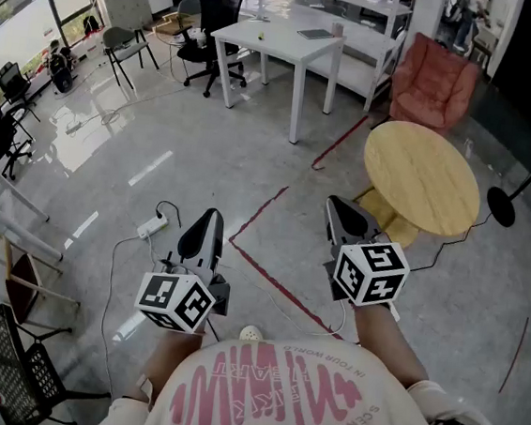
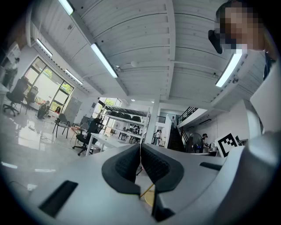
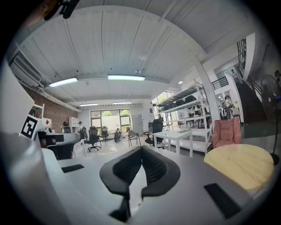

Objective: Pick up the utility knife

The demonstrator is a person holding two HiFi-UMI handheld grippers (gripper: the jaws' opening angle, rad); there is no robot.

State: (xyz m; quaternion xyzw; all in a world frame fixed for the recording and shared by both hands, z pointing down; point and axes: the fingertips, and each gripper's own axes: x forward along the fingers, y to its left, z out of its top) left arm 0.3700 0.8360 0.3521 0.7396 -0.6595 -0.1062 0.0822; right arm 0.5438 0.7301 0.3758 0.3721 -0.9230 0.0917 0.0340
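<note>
Evidently idle, the two hand-held grippers, left (image 2: 140, 148) and right (image 3: 141, 151), were held about level in front of the person's body, each closed tight on nothing, probably because no target lay within reach. Ahead of the right one stood one round pale-wood worktop (image 1: 422, 176), its top bare, with one pink armchair (image 1: 435, 78) beyond it. The utility knife showed in no view, so none could be counted.

Two grippers: the left gripper (image 1: 210, 216) and the right gripper (image 1: 335, 205). Ahead of the right gripper: one round wooden table (image 1: 422, 179), one pink armchair (image 1: 434, 81).
</note>
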